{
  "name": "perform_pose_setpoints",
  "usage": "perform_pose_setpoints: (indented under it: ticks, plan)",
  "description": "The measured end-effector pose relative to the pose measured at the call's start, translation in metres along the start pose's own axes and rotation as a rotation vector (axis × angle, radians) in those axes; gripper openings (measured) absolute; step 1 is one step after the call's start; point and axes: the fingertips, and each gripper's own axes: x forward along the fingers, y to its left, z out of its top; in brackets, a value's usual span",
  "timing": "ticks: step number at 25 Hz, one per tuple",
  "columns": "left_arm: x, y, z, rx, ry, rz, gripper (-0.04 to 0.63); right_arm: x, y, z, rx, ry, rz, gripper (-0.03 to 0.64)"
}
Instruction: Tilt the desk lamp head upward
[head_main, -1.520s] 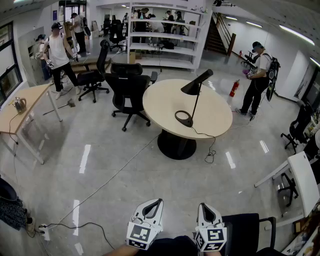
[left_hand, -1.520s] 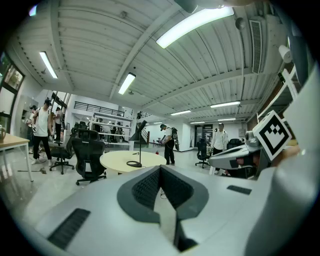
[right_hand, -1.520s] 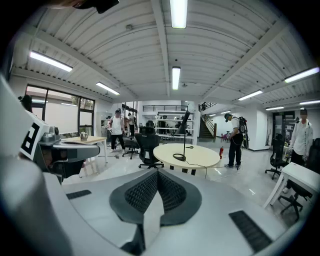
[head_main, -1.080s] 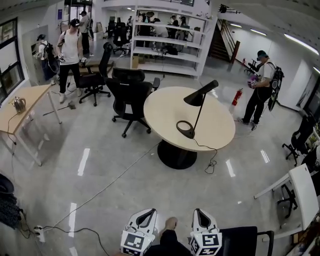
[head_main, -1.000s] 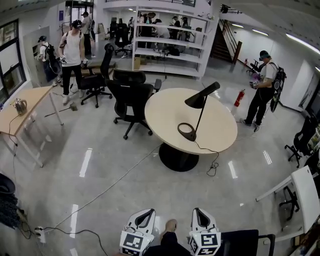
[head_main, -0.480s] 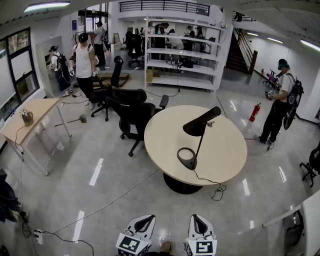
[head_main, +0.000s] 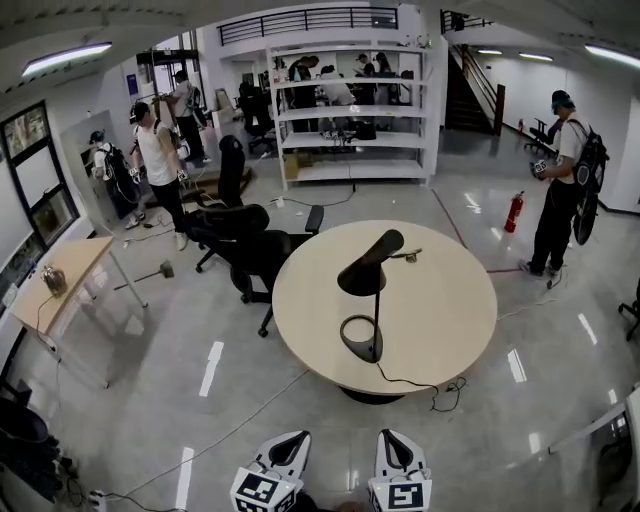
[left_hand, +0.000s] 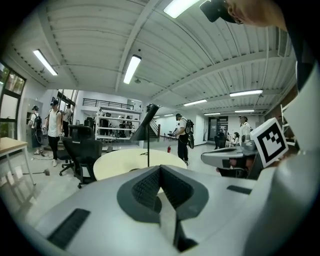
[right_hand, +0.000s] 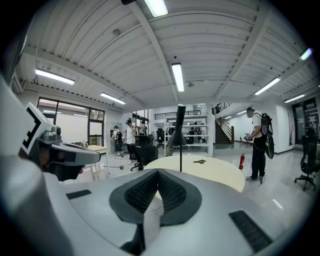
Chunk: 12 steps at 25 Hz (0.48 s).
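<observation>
A black desk lamp stands on the round beige table (head_main: 440, 320). Its ring base (head_main: 362, 338) lies near the table's front, a thin stem rises from it, and the cone head (head_main: 368, 266) slopes down to the left. A cord runs from the base off the table's front edge. My left gripper (head_main: 298, 440) and right gripper (head_main: 388, 438) sit at the bottom of the head view, well short of the table. Both are shut, with nothing between them. The lamp (left_hand: 146, 120) shows far ahead in the left gripper view, and the lamp (right_hand: 179, 125) likewise in the right gripper view.
Black office chairs (head_main: 250, 250) stand at the table's left. A wooden desk (head_main: 60, 280) is at far left and white shelves (head_main: 350, 110) at the back. People stand at back left and at right near a fire extinguisher (head_main: 514, 212). A cable crosses the floor (head_main: 220, 440).
The table and lamp have come nearer and now lie straight ahead of me. Both grippers stay low at the frame's bottom, still shut. People in the background have shifted.
</observation>
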Motion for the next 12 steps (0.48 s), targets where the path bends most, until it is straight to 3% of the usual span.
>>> perform_pose_setpoints:
  ticks: [6, 12]
  plan:
    - [0.062, 0.017, 0.009, 0.023, 0.021, 0.000, 0.044, 0.030, -0.043, 0.012, 0.001, -0.026, -0.032, 0.015]
    - [0.141, 0.048, 0.042, 0.005, -0.003, -0.079, 0.044, 0.074, -0.071, 0.041, -0.029, -0.041, -0.082, 0.015]
